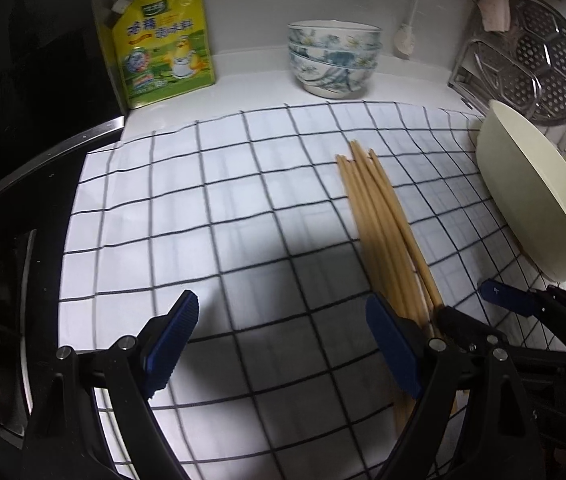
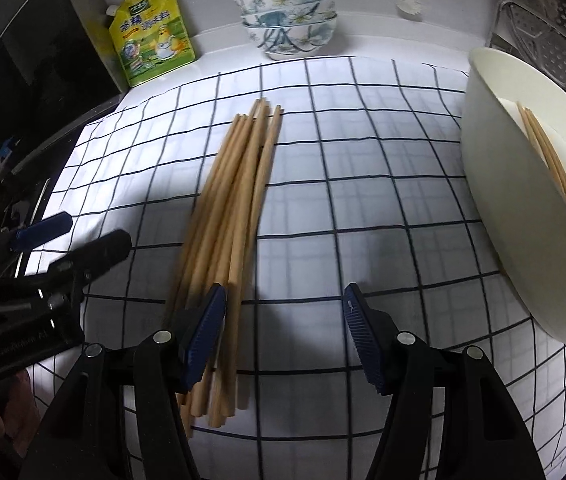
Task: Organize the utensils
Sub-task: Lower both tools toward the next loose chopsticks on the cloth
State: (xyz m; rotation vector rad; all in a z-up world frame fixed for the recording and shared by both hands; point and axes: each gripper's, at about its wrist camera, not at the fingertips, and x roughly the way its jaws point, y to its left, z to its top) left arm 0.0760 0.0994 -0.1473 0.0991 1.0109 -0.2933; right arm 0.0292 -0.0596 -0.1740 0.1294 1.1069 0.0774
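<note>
A bundle of wooden chopsticks [image 2: 231, 216] lies on a white checked cloth [image 2: 363, 184]; it also shows in the left wrist view [image 1: 383, 224]. A cream bowl-like container [image 2: 523, 216] at the right edge holds a few more chopsticks [image 2: 551, 168]; it also shows in the left wrist view [image 1: 539, 200]. My left gripper [image 1: 283, 336] is open and empty, left of the bundle's near ends. My right gripper [image 2: 285, 320] is open and empty, its left finger beside the bundle. The right gripper also shows in the left wrist view [image 1: 467, 308], and the left gripper in the right wrist view [image 2: 71, 236].
Stacked floral bowls [image 1: 333, 58] and a yellow-green refill pouch [image 1: 167, 44] stand at the back by the wall. A perforated metal steamer tray [image 1: 539, 64] leans at the back right. A dark stove [image 1: 11, 240] borders the cloth on the left.
</note>
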